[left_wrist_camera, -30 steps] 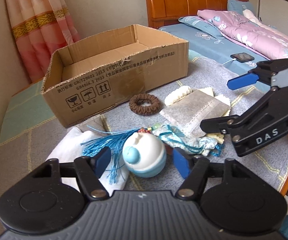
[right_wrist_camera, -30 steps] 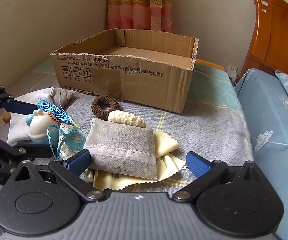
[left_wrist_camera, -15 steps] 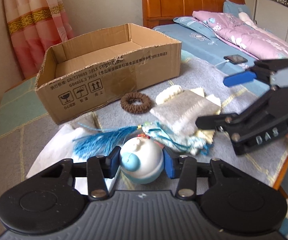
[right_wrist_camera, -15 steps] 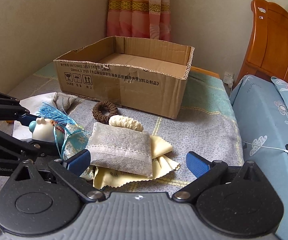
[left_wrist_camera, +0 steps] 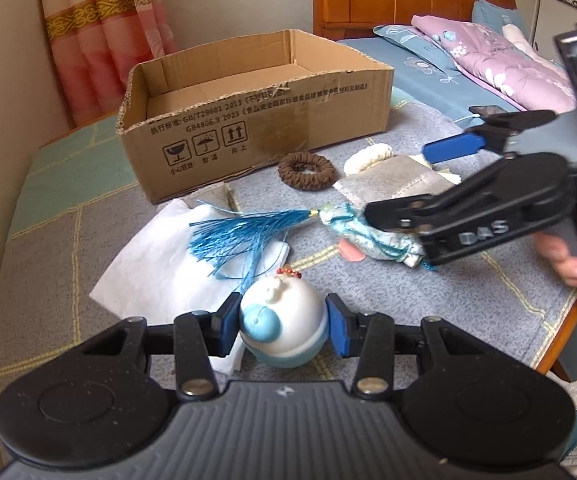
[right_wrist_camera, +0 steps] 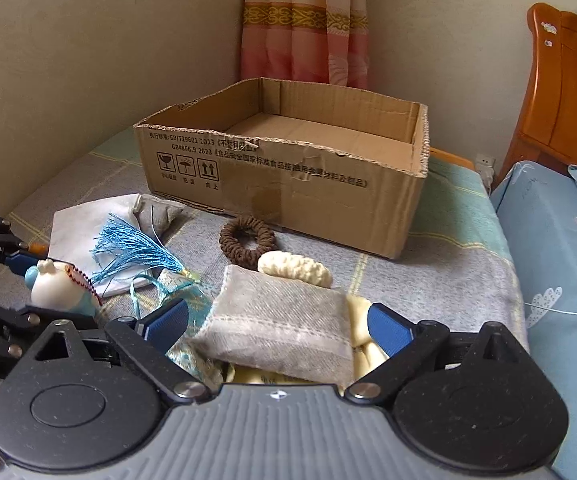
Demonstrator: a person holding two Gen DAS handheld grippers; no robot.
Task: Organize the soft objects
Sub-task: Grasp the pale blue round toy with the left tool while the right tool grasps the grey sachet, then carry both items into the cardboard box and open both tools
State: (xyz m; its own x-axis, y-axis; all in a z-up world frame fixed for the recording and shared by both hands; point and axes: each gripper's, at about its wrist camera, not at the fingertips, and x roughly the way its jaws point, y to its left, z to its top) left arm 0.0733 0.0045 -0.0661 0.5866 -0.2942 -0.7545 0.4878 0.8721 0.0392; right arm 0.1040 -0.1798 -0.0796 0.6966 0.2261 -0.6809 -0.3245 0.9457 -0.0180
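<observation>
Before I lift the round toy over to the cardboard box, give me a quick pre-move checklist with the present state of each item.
1. Left gripper shut on the white and blue round toy, a pad on each side: ok.
2. Toy's red bead chain free of the blue tassel: cannot tell; the strands lie against the toy.
3. Cardboard box open on top with bare floor showing: ok.
4. Path to the box clear of the right gripper: ok; it hovers off to the side, open over the grey pouch.
5. Brown scrunchie out of the way: ok, lying in front of the box.
</observation>
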